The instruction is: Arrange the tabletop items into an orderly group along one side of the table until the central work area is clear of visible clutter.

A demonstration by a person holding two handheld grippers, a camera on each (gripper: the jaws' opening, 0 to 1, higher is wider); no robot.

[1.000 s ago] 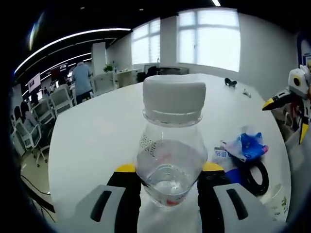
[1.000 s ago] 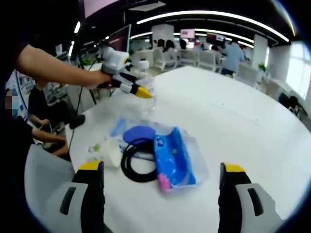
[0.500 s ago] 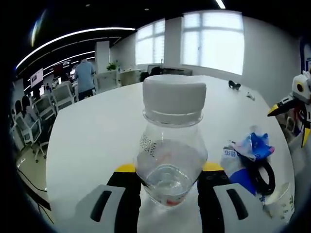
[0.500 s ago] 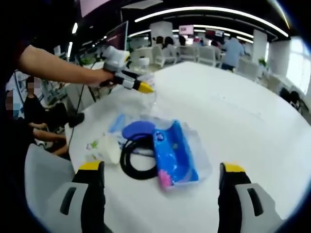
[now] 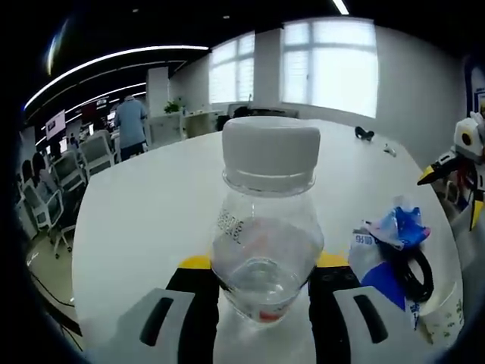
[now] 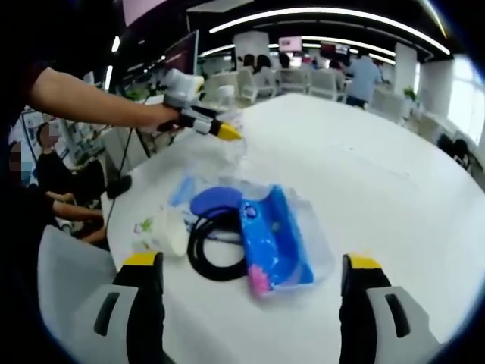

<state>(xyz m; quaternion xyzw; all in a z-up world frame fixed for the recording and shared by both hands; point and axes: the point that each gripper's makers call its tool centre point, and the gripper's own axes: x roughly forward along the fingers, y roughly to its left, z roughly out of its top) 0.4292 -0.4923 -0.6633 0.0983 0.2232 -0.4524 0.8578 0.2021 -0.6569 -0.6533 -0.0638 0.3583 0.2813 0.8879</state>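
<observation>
Holding a clear bottle with a white cap between its two jaws, the left gripper has them closed against the bottle's lower body, and the bottle stands upright above the white table. To finish this step well, I would judge that the bottle should be carried level toward the cluster already gathered near the table's edge and set down just beside it, not on top of it, with the jaws parted only once the base sits flat. That cluster shows in the right gripper view: a blue packet in clear wrapping, a black coiled cable touching it, a blue disc and a small white cup close by. The right gripper hangs over this group with its jaws spread wide and nothing between them. A light, nearly empty bottle may tip if released early. The tabletop is smooth, white and broad, bare across its middle. Around it lies an open office with chairs, strip lights, large windows, and a standing person in the distance.
</observation>
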